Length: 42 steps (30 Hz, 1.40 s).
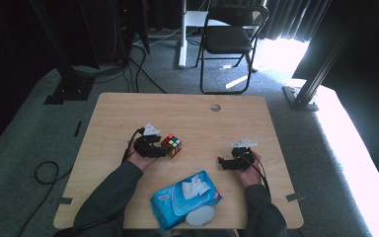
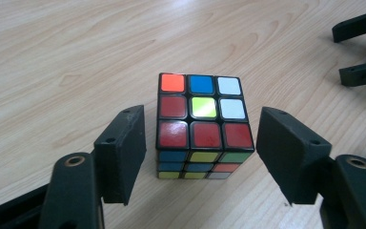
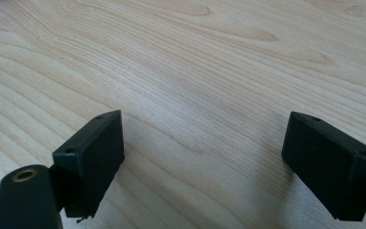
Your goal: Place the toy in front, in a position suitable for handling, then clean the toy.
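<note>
Table (image 1: 128, 113) before me, cube (image 1: 171, 145) on it left of centre. My left gripper (image 1: 164, 148) just left of cube; in left gripper view cube (image 2: 200, 125) sits on tabletop between jaws, gap showing either side. My right gripper (image 1: 221, 162) well right of cube, over bare wood. Wipes pack (image 1: 185, 199) at near edge, between my forearms. Small oval lid (image 1: 200, 216) in front of pack. Chair (image 1: 229, 37) on floor behind table.
</note>
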Each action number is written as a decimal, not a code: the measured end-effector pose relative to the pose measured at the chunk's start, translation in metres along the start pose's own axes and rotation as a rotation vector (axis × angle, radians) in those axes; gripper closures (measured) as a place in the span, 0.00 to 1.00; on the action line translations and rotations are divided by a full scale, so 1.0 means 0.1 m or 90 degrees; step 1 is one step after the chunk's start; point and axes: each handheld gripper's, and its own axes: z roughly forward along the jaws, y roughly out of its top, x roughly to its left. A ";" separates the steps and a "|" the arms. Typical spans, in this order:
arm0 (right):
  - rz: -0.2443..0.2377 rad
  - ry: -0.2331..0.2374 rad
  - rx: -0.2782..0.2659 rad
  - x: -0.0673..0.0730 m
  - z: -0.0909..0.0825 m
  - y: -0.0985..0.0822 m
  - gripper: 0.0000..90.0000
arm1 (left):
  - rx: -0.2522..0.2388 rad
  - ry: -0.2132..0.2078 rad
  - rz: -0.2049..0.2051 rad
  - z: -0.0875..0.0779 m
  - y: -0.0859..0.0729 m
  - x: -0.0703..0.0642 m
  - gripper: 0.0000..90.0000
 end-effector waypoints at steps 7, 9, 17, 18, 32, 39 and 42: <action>0.001 0.000 0.000 0.00 0.00 0.00 0.15 | -0.005 0.008 -0.010 -0.09 -0.05 0.02 0.40; 0.000 0.000 0.000 0.00 0.00 0.00 0.15 | -0.006 0.005 -0.010 -0.12 -0.06 0.02 0.40; 0.000 0.000 0.000 0.00 0.00 0.00 0.15 | -0.010 0.008 -0.011 -0.24 -0.08 0.01 0.40; 0.000 0.000 0.000 0.00 0.00 0.00 0.15 | -0.012 0.007 -0.011 -0.26 -0.08 0.01 0.40; 0.000 0.000 0.000 0.00 0.00 0.00 0.15 | -0.024 -0.014 -0.008 -0.44 -0.13 -0.08 0.40; 0.000 0.000 0.000 0.00 0.00 0.00 0.15 | -0.027 -0.031 0.001 -0.51 -0.13 -0.14 0.40; 0.000 0.000 0.000 0.00 0.00 0.00 0.15 | -0.034 -0.044 0.004 -0.56 -0.12 -0.16 0.40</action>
